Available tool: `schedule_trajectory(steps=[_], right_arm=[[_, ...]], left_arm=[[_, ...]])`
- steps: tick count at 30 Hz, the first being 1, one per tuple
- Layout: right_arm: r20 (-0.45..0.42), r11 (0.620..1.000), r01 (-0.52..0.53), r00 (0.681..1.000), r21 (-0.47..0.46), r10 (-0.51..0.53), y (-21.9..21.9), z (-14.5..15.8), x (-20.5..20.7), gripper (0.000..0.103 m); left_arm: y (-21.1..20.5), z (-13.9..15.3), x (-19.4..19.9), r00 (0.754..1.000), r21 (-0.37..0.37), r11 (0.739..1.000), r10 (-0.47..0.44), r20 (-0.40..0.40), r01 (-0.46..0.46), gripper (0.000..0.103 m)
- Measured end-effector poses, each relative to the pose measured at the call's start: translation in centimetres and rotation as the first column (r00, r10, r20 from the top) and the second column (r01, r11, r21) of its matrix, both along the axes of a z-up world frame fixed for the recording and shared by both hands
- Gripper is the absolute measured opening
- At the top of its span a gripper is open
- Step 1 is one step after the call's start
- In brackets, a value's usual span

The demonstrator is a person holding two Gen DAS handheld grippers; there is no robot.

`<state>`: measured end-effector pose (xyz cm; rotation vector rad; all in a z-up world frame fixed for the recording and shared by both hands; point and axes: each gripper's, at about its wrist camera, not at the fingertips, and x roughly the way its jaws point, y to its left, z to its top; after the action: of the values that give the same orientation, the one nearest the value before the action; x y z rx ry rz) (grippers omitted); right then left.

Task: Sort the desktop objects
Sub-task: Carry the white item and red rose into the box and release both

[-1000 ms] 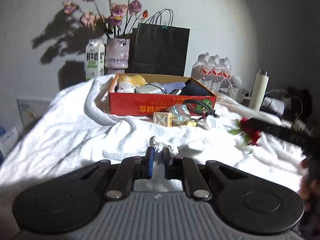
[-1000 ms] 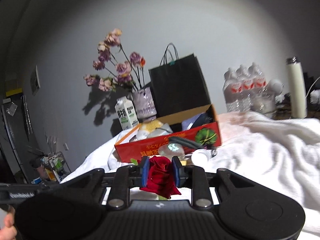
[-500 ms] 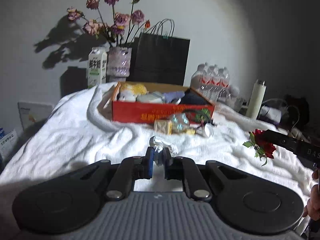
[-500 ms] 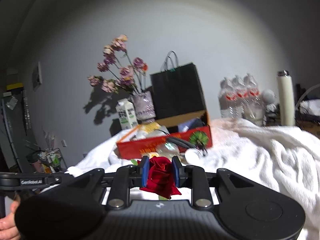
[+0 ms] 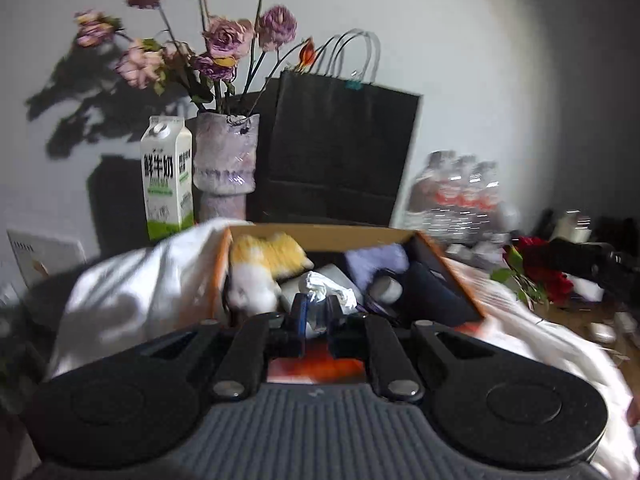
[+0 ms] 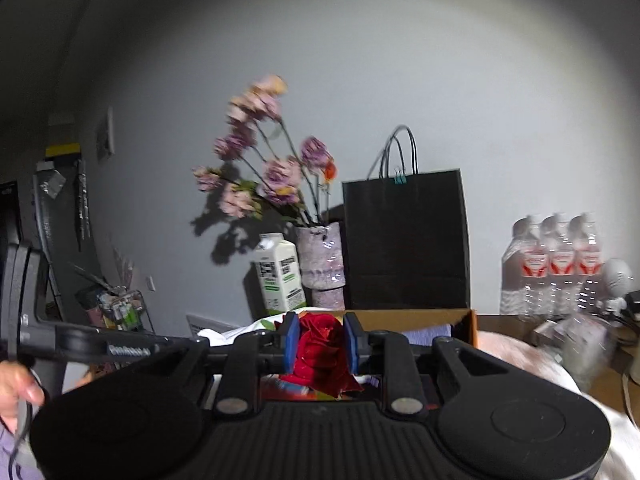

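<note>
Cardboard box (image 5: 320, 232): orange outside, brown inside, open top, sitting on a white blanket (image 5: 132, 280); also seen past the right claw (image 6: 440, 314).
Left claw (image 5: 316, 312): blue-padded fingers narrow, pinching a crumpled white paper wad (image 5: 324, 292); held over the box's near edge.
Paper wad: above the box's contents, gripped at its lower part, the rest bunching up past the fingertips.
Right claw (image 6: 320, 344): fingers closed on a red rose (image 6: 320, 348); bloom fills the gap between the blue pads, petals hang below them.
Rose, from the left view (image 5: 540, 268): to the right of the box, clear of it, green leaves under the bloom, above the blanket's right side.
Box contents: yellow fluffy thing (image 5: 268, 254), white fluffy thing (image 5: 252, 292), lavender cloth (image 5: 376, 260), dark item (image 5: 436, 296) at the right end.
Behind box: milk carton (image 5: 168, 180), pale purple vase (image 5: 226, 164) with faded pink and purple flowers (image 5: 224, 40), black paper bag (image 5: 340, 152) with a handle.
Right rear: pack of water bottles (image 6: 556, 264), blurred in the left view.
Person's hand (image 6: 18, 392): at the lower left edge of the right view, on the left claw's grip.
</note>
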<state>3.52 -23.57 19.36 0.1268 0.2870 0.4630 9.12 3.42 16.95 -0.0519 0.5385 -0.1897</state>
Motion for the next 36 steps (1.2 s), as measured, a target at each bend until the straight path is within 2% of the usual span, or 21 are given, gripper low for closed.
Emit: schedule_trajectory(steps=[3,6,9,11,12,13,14,15,16,18,19,25,28,30,33,36], right_arm=[[-0.111,1.000,0.016,0.994,-0.006,-0.016,1.3,-0.3,8.0,0.022],[-0.234,0.999,0.043,0.971,-0.010,-0.044,2.8,-2.0,15.3,0.022],[-0.304,0.995,0.081,0.948,-0.055,-0.094,4.4,-4.0,20.8,0.025],[-0.344,0.993,0.091,0.932,-0.078,-0.113,5.2,-5.4,23.6,0.028],[-0.374,0.993,0.088,0.921,-0.079,-0.111,5.5,-6.0,24.8,0.029],[-0.410,0.994,0.077,0.906,-0.082,-0.104,5.8,-6.7,26.0,0.037],[-0.435,0.992,0.081,0.893,-0.097,-0.115,6.1,-7.3,26.9,0.043],[-0.437,0.987,0.115,0.886,-0.115,-0.154,6.3,-7.5,27.2,0.049],[-0.435,0.984,0.131,0.884,-0.119,-0.170,6.3,-7.6,27.4,0.064],[-0.410,0.985,0.134,0.897,-0.109,-0.167,5.9,-7.7,27.1,0.072],[-0.398,0.982,0.143,0.900,-0.122,-0.180,5.8,-7.6,26.8,0.075],[-0.380,0.942,0.175,0.882,-0.285,-0.279,5.1,-7.4,25.7,0.079],[-0.360,0.932,0.161,0.890,-0.323,-0.279,4.8,-6.6,24.0,0.085],[-0.339,0.931,0.139,0.905,-0.336,-0.257,4.6,-6.3,22.0,0.087],[-0.305,0.929,0.095,0.928,-0.359,-0.213,4.4,-5.5,18.4,0.089],[-0.286,0.936,0.053,0.945,-0.348,-0.160,4.1,-4.6,14.3,0.090]], left_arm=[[-1.1,-0.6,6.5,0.999,0.012,1.000,-0.011,-0.052,0.012,0.010],[-1.9,-1.8,11.4,0.998,0.042,0.999,0.023,-0.057,-0.020,0.011],[-2.0,-3.5,15.5,0.991,0.065,0.996,0.069,-0.113,-0.062,0.014],[-1.7,-4.4,17.8,0.986,0.074,0.996,0.063,-0.152,-0.052,0.028],[-1.5,-4.7,18.7,0.984,0.072,0.995,0.073,-0.162,-0.062,0.050],[-1.2,-4.9,19.3,0.983,0.070,0.994,0.094,-0.160,-0.084,0.060],[-0.9,-5.0,19.5,0.981,0.077,0.990,0.126,-0.147,-0.116,0.063],[-0.6,-5.1,19.6,0.980,0.074,0.988,0.144,-0.138,-0.135,0.064],[-0.3,-5.2,19.7,0.980,0.061,0.989,0.144,-0.139,-0.136,0.068],[0.4,-5.2,19.9,0.980,0.037,0.991,0.132,-0.150,-0.128,0.079],[0.8,-5.2,19.8,0.980,0.036,0.990,0.138,-0.146,-0.134,0.080],[1.4,-4.8,18.4,0.966,0.099,0.980,0.188,-0.178,-0.173,0.083],[1.3,-4.5,16.9,0.943,0.167,0.963,0.244,-0.226,-0.209,0.086],[1.3,-4.7,14.9,0.932,0.183,0.959,0.259,-0.252,-0.217,0.086],[1.0,-5.0,10.9,0.939,0.220,0.961,0.222,-0.263,-0.165,0.084],[1.4,-3.7,6.1,0.945,0.189,0.970,0.200,-0.257,-0.153,0.084]])
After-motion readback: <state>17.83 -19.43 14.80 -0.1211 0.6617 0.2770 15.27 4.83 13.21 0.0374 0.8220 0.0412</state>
